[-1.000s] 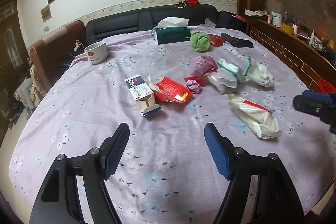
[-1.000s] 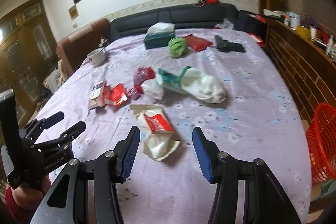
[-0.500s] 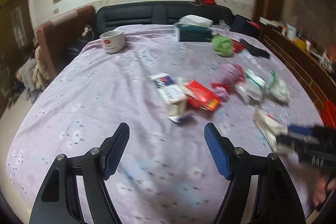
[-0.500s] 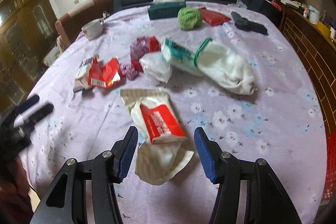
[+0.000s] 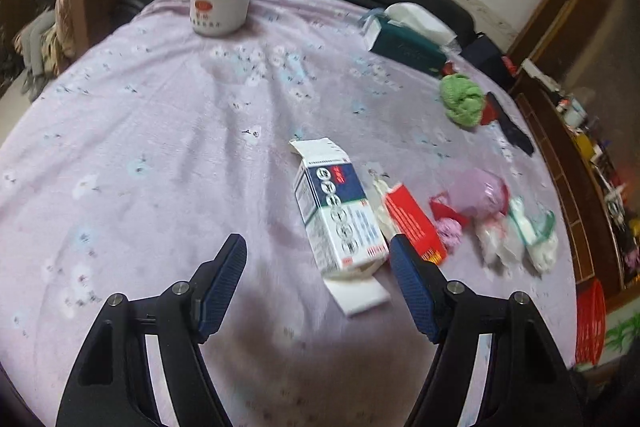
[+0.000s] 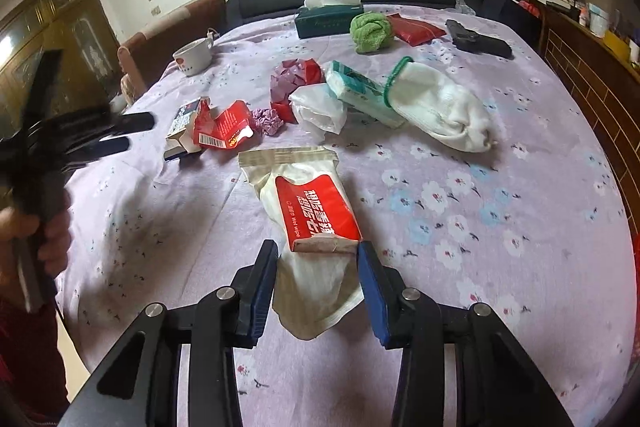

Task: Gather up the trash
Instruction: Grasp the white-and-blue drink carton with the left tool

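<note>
Right gripper (image 6: pixel 318 283): jaws just closing around the wet-wipe pack (image 6: pixel 308 211) on the purple cloth (image 6: pixel 480 187); contact apparently not yet made. Pack soft, light, slippery; pinch the near end. Left gripper (image 5: pixel 316 277) open by carton (image 5: pixel 340 211).

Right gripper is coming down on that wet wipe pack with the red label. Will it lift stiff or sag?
Probably sag. The wet wipe pack looks mostly empty: its white film lies flat and creased on the tablecloth, so the far end likely droops. It seems light. The glossy film may slip, and the right gripper, which has just been closing, straddles only the near end.
</note>
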`<state>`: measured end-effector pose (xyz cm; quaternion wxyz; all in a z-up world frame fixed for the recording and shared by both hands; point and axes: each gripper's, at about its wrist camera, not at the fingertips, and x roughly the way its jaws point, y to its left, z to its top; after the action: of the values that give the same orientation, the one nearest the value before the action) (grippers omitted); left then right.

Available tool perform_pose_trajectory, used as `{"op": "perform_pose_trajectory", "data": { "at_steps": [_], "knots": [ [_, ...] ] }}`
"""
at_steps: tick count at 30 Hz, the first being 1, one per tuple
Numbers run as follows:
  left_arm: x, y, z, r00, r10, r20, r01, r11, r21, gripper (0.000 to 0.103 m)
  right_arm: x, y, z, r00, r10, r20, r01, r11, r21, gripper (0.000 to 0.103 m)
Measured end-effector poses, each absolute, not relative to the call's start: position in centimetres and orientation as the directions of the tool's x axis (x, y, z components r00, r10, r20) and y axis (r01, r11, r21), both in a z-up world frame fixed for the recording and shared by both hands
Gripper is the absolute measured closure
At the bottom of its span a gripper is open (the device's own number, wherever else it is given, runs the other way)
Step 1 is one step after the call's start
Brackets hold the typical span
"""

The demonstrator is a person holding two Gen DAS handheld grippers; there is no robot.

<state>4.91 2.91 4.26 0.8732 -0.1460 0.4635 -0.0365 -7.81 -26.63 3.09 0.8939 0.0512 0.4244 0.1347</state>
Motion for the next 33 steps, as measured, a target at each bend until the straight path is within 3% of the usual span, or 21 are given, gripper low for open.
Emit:
{"op": "perform_pose_trajectory", "data": {
  "at_steps": [3,6,11,13,14,16,24,33],
  "knots": [
    [6.6,1.9,3.8,0.551,-0.185,-0.814,-0.061,0.964,-0.260,0.031,-8.4,-27.0,3.1,0.605,0.296,-0.739,-0.200,0.955,0.219,0.059],
    [7.9,1.2,3.2,0.538,-0.146,-0.830,-0.067,0.974,-0.214,0.039,-8.7,-27.5,3.0,0.604,0.301,-0.738,-0.193,0.954,0.232,0.059],
    [9.2,1.4,1.8,0.517,-0.134,-0.845,-0.084,0.975,-0.206,0.043,-8.9,-28.2,2.9,0.607,0.309,-0.732,-0.182,0.951,0.251,0.059],
    [8.6,1.1,1.8,0.530,-0.103,-0.842,-0.072,0.984,-0.165,0.068,-9.0,-28.3,2.8,0.609,0.310,-0.730,-0.178,0.951,0.255,0.059],
    [8.1,1.1,1.8,0.532,-0.110,-0.840,-0.065,0.983,-0.170,0.070,-9.1,-28.3,2.7,0.610,0.310,-0.729,-0.176,0.950,0.257,0.059],
    [6.7,1.3,1.9,0.535,-0.174,-0.827,-0.039,0.972,-0.230,0.070,-9.5,-28.3,2.8,0.623,0.301,-0.722,-0.166,0.953,0.253,0.059],
    [-2.4,-1.5,4.0,0.635,-0.250,-0.731,0.114,0.966,-0.231,0.070,-10.1,-27.9,2.5,0.685,0.216,-0.695,-0.110,0.975,0.194,0.059],
    [-7.2,-6.6,3.9,0.699,-0.280,-0.658,0.244,0.958,-0.148,0.070,-10.2,-27.0,2.3,0.741,0.061,-0.669,-0.044,0.998,0.043,0.059]
  ]
}}
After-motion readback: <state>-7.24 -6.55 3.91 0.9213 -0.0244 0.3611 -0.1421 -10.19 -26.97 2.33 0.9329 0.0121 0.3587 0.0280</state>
